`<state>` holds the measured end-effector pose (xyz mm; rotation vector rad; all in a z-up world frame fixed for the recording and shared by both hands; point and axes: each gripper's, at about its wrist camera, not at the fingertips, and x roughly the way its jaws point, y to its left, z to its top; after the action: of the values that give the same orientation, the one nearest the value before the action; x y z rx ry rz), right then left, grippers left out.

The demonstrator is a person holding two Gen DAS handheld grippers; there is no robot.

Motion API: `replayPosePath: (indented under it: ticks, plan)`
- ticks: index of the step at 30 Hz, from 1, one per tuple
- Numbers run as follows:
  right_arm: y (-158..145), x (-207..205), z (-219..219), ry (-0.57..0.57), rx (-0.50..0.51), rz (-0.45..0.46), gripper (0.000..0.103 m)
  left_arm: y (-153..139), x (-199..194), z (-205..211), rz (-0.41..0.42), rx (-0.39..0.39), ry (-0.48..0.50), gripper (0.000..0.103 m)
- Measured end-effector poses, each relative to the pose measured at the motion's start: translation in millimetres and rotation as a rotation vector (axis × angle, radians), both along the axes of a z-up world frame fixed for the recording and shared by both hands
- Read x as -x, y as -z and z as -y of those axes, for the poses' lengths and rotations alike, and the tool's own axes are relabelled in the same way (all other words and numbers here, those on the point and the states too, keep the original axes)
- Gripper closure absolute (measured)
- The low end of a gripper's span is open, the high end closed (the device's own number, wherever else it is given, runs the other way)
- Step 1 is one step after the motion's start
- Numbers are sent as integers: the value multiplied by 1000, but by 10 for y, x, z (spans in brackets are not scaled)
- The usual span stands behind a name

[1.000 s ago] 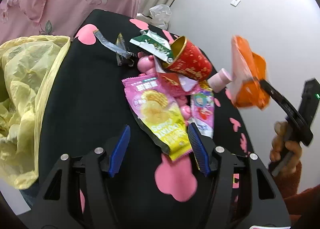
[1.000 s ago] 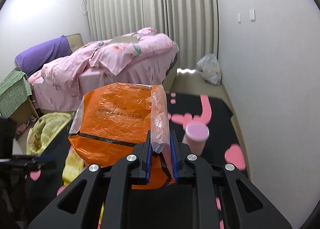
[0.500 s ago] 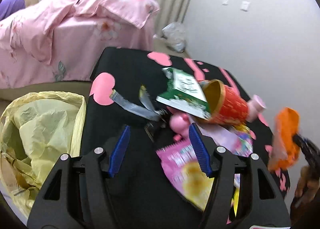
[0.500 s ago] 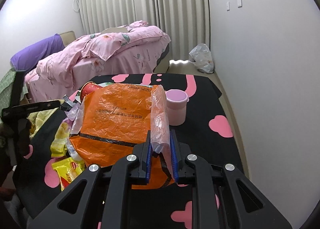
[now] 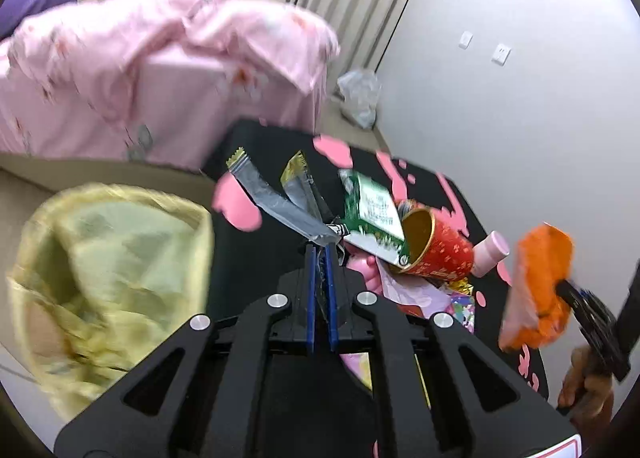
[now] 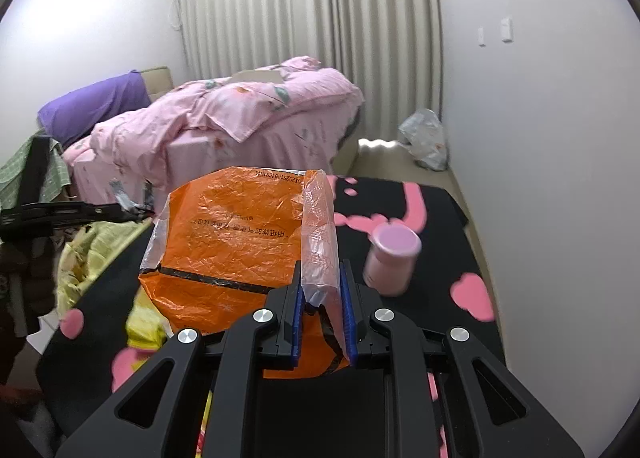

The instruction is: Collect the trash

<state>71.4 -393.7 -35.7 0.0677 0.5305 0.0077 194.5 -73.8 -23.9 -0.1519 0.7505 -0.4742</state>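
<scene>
My left gripper (image 5: 319, 254) is closing tight on a silver foil wrapper (image 5: 276, 204), whose end is pinched between the blue pads; its strips stick up and to the left, lifted off the black table (image 5: 256, 254). My right gripper (image 6: 321, 278) is shut on a crumpled orange plastic bag (image 6: 232, 242), held above the table; the left wrist view shows this orange bag (image 5: 540, 282) at the right. Behind the left gripper lie a green wrapper (image 5: 372, 214), a tipped red cup (image 5: 444, 252) and a pink bottle (image 5: 490, 252). An open yellow trash bag (image 5: 108, 258) hangs at the table's left side.
A bed with pink bedding (image 5: 140, 70) stands behind the table. A white plastic bag (image 5: 360, 98) lies on the floor by the wall. More snack packets lie under and to the right of the left gripper. The pink bottle (image 6: 392, 262) stands right of the orange bag.
My left gripper was open over the snack packets; it moved to the silver foil wrapper, shut on it and rose. The right gripper still holds the orange bag.
</scene>
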Motion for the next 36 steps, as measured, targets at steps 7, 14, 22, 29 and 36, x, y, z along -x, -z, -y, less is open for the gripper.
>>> replayPosePath:
  ticks: [7,14,22,29,36]
  plan:
    - [-281,-567,-625,-150,29,8,86,-620,235,-609,105,8,-50,98]
    - [-416,-1213,-1700,-372,78,-25,86,-911,399,-1245,173,15,-146,98]
    - [-1,-1838,-2913,-648,72,-164,86,-344,262,-1687,23,75,-214,98]
    - [695,-2358,-3456,-765,153,-393,86,615,-201,-1775,-176,-59,-288,98]
    - [834,-2607,-3479,-779,163,-459,86,1012,-419,-1618,-243,-125,-237,98]
